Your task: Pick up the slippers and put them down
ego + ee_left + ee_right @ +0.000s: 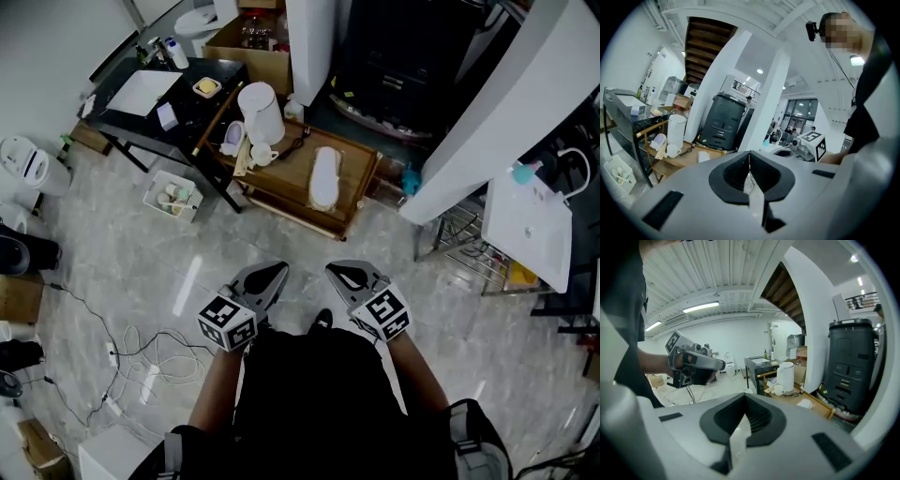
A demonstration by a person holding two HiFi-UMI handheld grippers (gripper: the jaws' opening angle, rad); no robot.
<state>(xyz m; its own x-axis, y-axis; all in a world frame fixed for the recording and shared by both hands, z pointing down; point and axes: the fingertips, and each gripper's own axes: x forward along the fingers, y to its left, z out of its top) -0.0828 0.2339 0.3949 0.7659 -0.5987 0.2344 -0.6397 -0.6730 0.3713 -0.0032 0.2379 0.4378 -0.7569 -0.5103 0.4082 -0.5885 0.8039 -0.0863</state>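
While above glossy marbled floor (169, 281), held left tool (282, 270), right tool (330, 270) shut, empty.
Faced white slipper (325, 178) on wooden bench (291, 175).

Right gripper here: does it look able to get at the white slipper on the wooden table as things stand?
Probably not yet. The right gripper is shut and held near the body, short of the slipper on the wooden table. Only floor lies between, so nothing blocks it.

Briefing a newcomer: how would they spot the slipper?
Find the low wooden table beside the black desk. The slipper lies flat on its right half in the head view, a long white oval, apart from the upright white kettle and mug at the left end.
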